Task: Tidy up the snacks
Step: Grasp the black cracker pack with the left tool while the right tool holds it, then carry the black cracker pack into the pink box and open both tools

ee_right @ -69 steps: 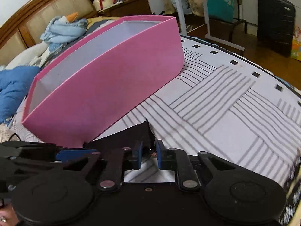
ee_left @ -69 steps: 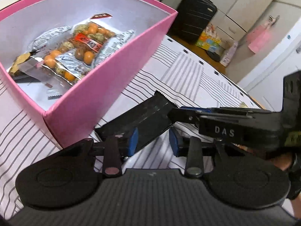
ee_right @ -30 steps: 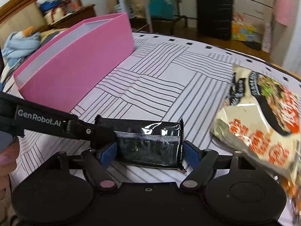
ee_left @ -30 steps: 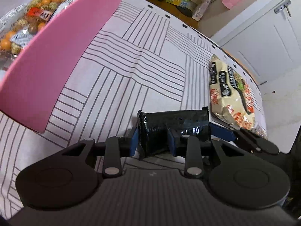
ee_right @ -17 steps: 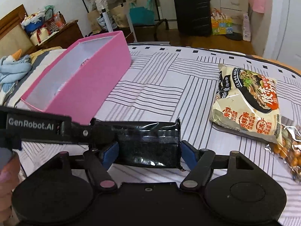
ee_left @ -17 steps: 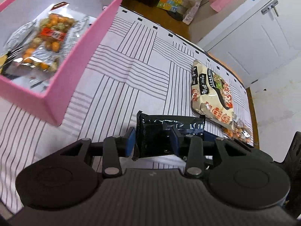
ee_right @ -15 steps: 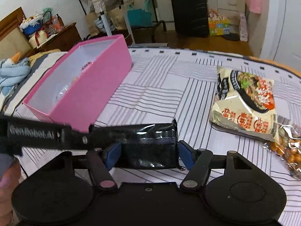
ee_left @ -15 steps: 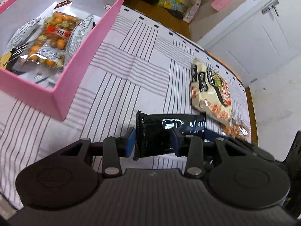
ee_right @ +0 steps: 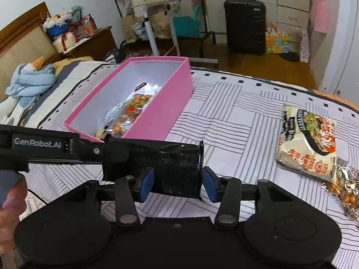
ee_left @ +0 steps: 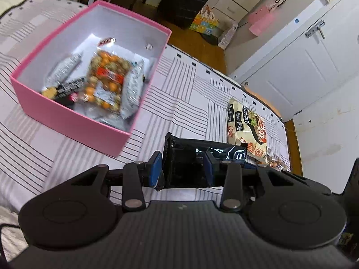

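Since a second ago I have lifted the black packet (ee_left: 202,157) clear of the striped worktop (ee_left: 179,94), and the open top of the pink box (ee_left: 67,121) has come into view in both cameras, where earlier I saw mostly its side wall.

My left hand-held gripper (ee_left: 182,170) is clamped on one end of the black packet, its blue pads (ee_left: 154,168) pressing the foil from both sides. In the right wrist view the left tool reaches in from the left edge, with my fingers (ee_right: 11,192) curled on its grip. My right hand-held gripper (ee_right: 177,183) straddles the other end of the same packet (ee_right: 177,168); its jaws are closing, the packet sits between them, and a sliver of gap shows beside the pad on the outer edge, so I do not count it as gripping.

The packet hangs in the air just short of the pink box's near corner (ee_right: 161,121). Inside the box lie a clear bag of orange and green nuts (ee_left: 105,78) and several silvery wrappers (ee_left: 132,87).

Farther right on the worktop, well apart from the box, a noodle packet (ee_right: 307,139) lies flat, with a second bag of nuts (ee_right: 343,190) touching its near edge. Beyond the worktop stand a black suitcase (ee_right: 244,24) and white cabinet doors (ee_left: 303,60).
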Demonstrator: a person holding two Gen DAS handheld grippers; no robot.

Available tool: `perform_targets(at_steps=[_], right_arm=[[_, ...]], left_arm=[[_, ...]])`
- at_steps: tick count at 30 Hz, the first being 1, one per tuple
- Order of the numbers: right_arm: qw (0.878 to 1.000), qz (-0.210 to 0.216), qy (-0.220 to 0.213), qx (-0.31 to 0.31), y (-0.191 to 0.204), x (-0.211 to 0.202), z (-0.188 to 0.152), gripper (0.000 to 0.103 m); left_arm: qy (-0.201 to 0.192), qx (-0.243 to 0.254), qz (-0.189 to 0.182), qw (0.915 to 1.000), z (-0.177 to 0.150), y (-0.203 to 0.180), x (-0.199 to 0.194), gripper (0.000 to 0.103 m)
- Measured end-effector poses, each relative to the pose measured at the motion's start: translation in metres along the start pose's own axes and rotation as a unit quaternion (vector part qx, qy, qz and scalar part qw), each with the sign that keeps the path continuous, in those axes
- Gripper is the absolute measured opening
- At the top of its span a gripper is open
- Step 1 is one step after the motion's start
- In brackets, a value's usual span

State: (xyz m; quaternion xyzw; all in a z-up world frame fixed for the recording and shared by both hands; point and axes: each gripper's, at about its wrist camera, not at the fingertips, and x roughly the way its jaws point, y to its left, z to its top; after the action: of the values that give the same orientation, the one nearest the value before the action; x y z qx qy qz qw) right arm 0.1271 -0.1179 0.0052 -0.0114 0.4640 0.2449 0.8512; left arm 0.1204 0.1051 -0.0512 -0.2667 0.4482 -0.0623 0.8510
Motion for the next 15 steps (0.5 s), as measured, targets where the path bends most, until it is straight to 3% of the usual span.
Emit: perform_targets(at_steps=[9, 15], right_arm=[[0.999, 0.016, 0.006, -0.039, 0.037, -0.002, 0.017, 0.047], [0.997, 0.017, -0.035, -0.072, 0.064, 0.004, 0.037, 0.047]], left_arm=[[-0.044, 0.037, 0.035, 0.9977, 0.01, 0.01, -0.034, 0.037], [-0.064, 0.026, 0.034, 0.997, 0.031, 0.036, -0.037, 0.038]])
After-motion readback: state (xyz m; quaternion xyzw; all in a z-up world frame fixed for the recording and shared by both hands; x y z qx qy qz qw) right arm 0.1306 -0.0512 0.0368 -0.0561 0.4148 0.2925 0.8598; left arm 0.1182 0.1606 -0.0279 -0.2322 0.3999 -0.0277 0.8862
